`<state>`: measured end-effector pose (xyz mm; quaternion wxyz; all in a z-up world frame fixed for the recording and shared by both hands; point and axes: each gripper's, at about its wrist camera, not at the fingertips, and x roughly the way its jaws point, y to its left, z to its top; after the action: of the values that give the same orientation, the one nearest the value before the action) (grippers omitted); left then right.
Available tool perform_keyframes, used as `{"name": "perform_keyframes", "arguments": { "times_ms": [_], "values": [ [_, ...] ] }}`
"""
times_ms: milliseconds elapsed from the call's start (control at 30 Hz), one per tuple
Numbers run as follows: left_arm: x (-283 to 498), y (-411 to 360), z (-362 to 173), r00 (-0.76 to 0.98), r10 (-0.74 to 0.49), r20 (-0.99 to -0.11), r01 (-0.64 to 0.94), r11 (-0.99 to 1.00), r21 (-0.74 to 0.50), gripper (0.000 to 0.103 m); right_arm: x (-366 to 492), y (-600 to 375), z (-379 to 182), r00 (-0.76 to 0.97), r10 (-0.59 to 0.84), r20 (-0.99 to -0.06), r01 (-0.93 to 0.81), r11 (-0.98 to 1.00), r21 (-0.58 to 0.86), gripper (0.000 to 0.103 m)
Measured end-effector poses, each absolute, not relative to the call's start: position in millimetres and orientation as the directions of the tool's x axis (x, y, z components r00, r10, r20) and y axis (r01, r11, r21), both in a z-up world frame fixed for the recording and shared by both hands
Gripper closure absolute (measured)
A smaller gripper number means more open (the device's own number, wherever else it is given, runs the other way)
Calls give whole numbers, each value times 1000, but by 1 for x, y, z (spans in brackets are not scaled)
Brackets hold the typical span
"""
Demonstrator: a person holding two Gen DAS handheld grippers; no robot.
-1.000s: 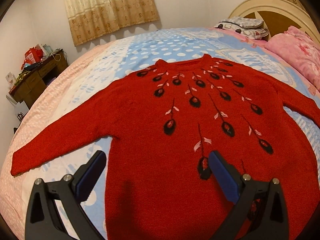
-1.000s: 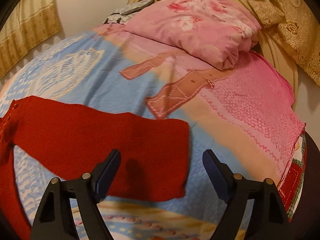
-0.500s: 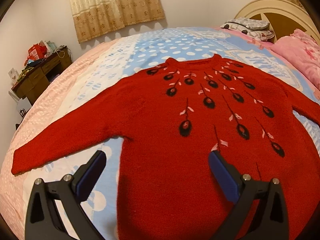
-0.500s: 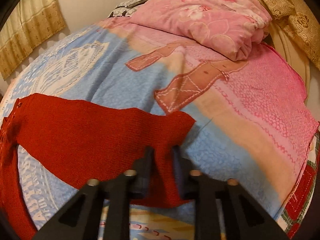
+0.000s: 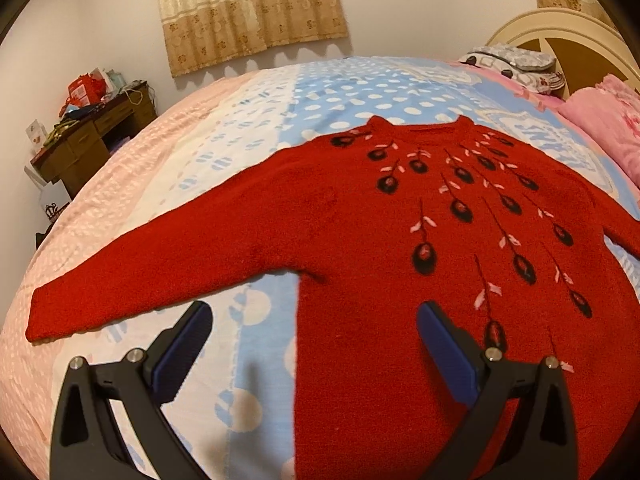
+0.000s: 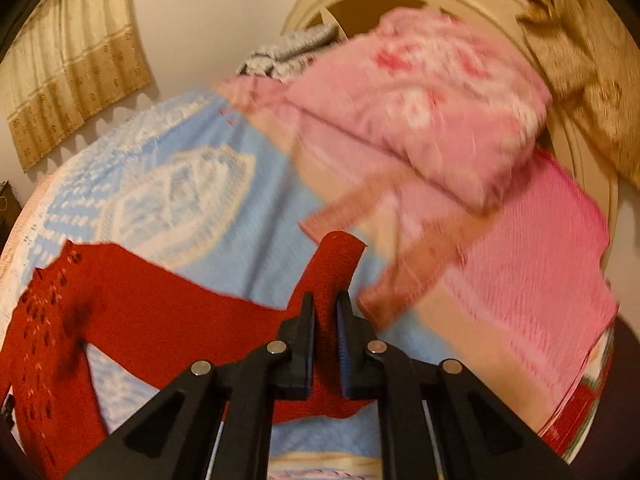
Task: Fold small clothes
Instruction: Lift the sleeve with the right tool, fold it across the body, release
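A fuzzy red knitted sweater with black and pink teardrop motifs (image 5: 400, 248) lies face up, spread flat on a bed with a blue, white and pink patterned bedspread (image 5: 248, 128). In the left wrist view its neckline points to twelve o'clock and one sleeve stretches out toward nine o'clock.

The left gripper (image 5: 314, 344) hovers with its blue-padded jaws wide apart and nothing between them, above the sweater's side edge at six o'clock.

The right gripper (image 6: 325, 332) is clamped on the cuff end of the other red sleeve (image 6: 334, 268), and the cloth stands up in a soft curl above the jaws at twelve o'clock.

The knit looks light, limp and slightly grippy. It will likely sag and drag rather than slide, so cuffs, hem corners and shoulder seams seem the best places to pinch.

Only the left view shows the whole body, the patterned front and a dark wooden desk (image 5: 92, 136) at ten o'clock. Only the right view shows the pinched cuff, a pink floral pillow (image 6: 424, 92) at one o'clock, and motion blur.
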<state>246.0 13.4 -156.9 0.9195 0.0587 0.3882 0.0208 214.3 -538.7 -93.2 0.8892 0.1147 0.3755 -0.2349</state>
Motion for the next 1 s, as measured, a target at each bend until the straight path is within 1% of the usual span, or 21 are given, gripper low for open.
{"name": "perform_keyframes", "arguments": {
  "times_ms": [267, 533, 833, 1000],
  "values": [
    [246, 34, -155, 703, 83, -707, -20, 995, 97, 0, 252, -501, -24, 683, -353, -640, 441, 897, -24, 94],
    [246, 54, -161, 694, 79, -716, -42, 997, 69, 0, 288, -433, 33, 758, -348, -551, 336, 933, -128, 94],
    [248, 75, -165, 690, 76, -720, -67, 997, 42, 0, 314, -352, 72, 821, -305, -482, 211, 948, -240, 95],
    [248, 84, -169, 689, 82, -720, -74, 996, 42, 0, 324, -305, 80, 847, -282, -450, 142, 937, -319, 95]
  ]
}}
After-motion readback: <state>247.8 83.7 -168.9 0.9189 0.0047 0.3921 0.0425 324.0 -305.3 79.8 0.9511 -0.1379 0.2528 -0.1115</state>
